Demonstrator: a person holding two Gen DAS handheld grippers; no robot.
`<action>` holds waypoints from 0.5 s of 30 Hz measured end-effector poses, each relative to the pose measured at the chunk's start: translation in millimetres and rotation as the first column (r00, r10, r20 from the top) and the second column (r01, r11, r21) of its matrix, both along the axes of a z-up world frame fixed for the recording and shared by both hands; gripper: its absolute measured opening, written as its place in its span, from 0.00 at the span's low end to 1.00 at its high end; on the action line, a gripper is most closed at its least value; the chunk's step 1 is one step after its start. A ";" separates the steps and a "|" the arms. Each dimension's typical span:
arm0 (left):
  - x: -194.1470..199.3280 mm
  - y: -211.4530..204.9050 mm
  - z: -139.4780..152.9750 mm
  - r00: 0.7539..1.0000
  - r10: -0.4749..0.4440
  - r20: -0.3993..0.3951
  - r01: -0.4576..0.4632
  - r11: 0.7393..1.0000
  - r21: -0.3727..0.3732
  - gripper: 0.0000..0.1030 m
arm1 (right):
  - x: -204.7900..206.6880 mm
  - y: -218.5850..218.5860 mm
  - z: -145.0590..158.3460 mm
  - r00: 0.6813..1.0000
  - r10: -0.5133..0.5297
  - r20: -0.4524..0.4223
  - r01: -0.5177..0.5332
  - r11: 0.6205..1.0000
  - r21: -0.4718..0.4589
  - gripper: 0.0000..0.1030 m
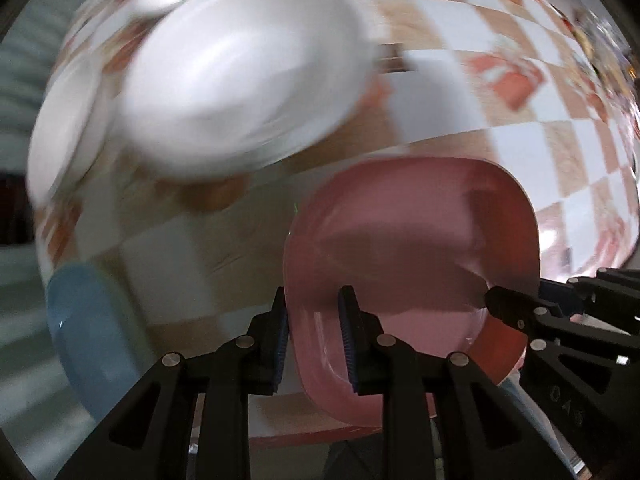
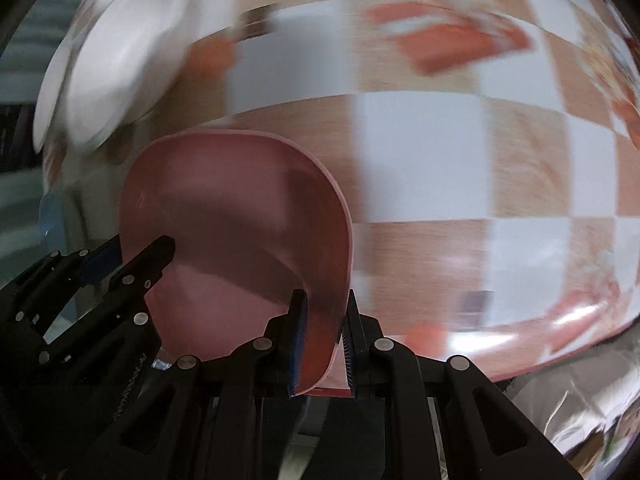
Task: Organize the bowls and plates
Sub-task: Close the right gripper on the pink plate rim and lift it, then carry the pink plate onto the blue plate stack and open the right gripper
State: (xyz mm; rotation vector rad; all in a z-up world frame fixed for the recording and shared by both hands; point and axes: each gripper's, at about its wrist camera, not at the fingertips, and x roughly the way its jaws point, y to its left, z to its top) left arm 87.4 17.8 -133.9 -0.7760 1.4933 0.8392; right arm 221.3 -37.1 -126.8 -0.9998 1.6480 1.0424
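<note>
1. Home dining or kitchen setting, by the look of it.
2. Bench (image 2: 420, 140) covered in checkered orange-and-white cloth.
3. Household tableware on it: white plates (image 1: 240, 80), pink dish (image 1: 400, 232), blue dish (image 1: 88, 332).

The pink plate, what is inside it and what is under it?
The pink plate holds no food, only shadows. Both grippers, left and right, clamp its rim. Around it shows the checkered tablecloth; whatever lies directly beneath is covered.
</note>
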 end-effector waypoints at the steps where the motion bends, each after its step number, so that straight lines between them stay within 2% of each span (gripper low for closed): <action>1: -9.3 2.4 0.4 1.000 0.019 -0.006 -0.019 1.000 0.006 0.25 | -12.8 4.5 -0.1 1.000 0.020 -0.005 -0.020 1.000 0.002 0.19; 7: -49.7 13.3 2.0 0.995 0.101 -0.018 -0.100 0.995 0.023 0.25 | -62.3 17.8 1.0 0.994 0.109 0.002 -0.109 0.994 0.009 0.19; 11: -45.1 12.7 0.6 0.995 0.103 -0.007 -0.103 0.994 0.034 0.25 | -76.8 18.3 3.2 0.993 0.117 0.017 -0.118 0.993 0.007 0.19; 15: -45.5 11.9 1.8 0.994 0.106 0.003 -0.106 0.993 0.048 0.25 | -72.7 17.9 0.7 0.994 0.109 0.012 -0.109 0.994 0.000 0.19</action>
